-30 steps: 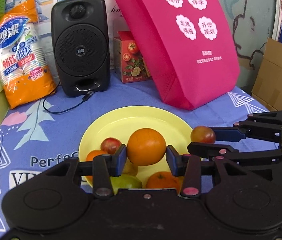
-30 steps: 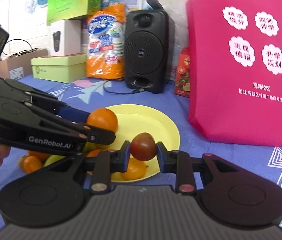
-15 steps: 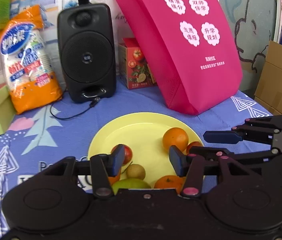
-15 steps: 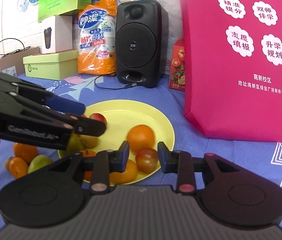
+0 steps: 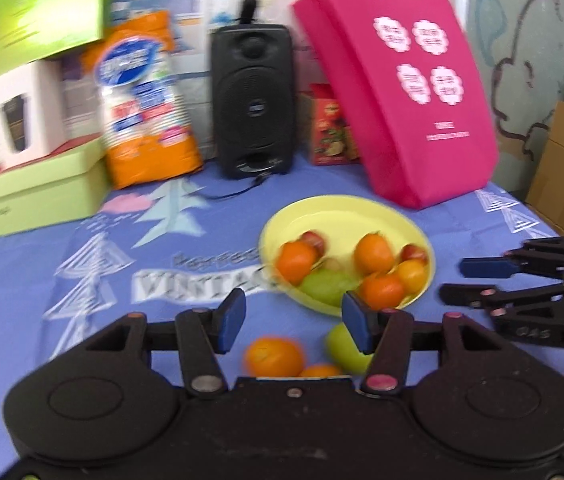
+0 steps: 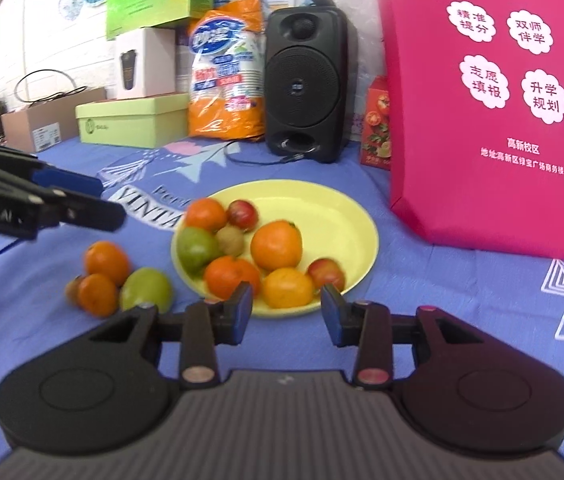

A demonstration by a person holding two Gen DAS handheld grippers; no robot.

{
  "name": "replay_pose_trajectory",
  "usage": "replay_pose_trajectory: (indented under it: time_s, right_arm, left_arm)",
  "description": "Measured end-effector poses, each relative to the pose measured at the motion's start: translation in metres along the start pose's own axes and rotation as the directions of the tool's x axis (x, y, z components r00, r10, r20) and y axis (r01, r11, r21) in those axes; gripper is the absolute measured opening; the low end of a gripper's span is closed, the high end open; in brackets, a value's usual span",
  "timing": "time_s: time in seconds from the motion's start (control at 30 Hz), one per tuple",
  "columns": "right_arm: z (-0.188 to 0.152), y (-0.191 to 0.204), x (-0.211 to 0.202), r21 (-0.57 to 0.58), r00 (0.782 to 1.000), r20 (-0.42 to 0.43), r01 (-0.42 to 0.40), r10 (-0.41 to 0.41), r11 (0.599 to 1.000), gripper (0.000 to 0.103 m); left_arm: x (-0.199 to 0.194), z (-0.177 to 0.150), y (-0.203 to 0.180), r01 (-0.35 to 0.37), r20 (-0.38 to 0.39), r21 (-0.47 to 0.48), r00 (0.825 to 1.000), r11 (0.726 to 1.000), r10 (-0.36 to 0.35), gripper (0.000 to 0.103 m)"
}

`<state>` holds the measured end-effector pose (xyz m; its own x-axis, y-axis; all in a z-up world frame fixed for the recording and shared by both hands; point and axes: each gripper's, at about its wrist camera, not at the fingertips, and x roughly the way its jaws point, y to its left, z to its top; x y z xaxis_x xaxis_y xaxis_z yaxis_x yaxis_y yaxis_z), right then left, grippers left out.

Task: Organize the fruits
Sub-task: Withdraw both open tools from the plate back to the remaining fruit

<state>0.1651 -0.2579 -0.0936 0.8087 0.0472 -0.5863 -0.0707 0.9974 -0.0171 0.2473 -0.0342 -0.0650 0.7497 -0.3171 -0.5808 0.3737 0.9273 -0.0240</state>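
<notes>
one blue printed tablecloth (image 6: 422,280) backed by stacked boxes (image 6: 133,120).

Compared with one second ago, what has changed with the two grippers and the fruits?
Both let go: the left gripper dropped its big orange and the right gripper its dark red fruit onto the yellow plate. Both then drew back, jaws opening and empty. The speaker and pink bag stayed.
</notes>
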Motion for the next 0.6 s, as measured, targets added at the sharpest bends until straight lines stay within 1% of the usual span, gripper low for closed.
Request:
replay_pose_trajectory:
  time_s: [0.07,0.13,0.2,0.33,0.47,0.6]
  right_arm:
    - [-0.003,0.007,-0.005,-0.009,1.0,-0.004,-0.011,0.011,1.0,0.037]
    - [-0.005,0.014,-0.009,-0.017,1.0,-0.007,-0.02,0.02,1.0,0.04]
    - [-0.007,0.023,-0.011,-0.028,0.999,-0.012,-0.036,0.035,0.999,0.041]
    - [-0.012,0.042,-0.011,-0.058,0.997,-0.033,-0.074,0.072,0.996,0.041]
    - [-0.016,0.063,-0.007,-0.091,0.993,-0.061,-0.11,0.105,0.99,0.043]
    - [-0.017,0.08,-0.002,-0.118,0.99,-0.072,-0.126,0.118,0.985,0.045]
  left_arm:
    - [-0.009,-0.008,0.013,-0.035,-0.012,-0.025,0.999,0.999,0.035,0.057]
    - [-0.017,-0.018,0.026,-0.07,-0.027,-0.048,0.997,0.996,0.069,0.057]
    - [-0.023,-0.027,0.036,-0.098,-0.041,-0.067,0.995,0.993,0.096,0.057]
    - [-0.031,-0.049,0.048,-0.121,-0.078,-0.089,0.99,0.989,0.114,0.057]
    - [-0.031,-0.067,0.049,-0.112,-0.108,-0.098,0.989,0.989,0.101,0.057]
    - [-0.022,-0.075,0.034,-0.065,-0.097,-0.063,0.993,0.996,0.059,0.057]
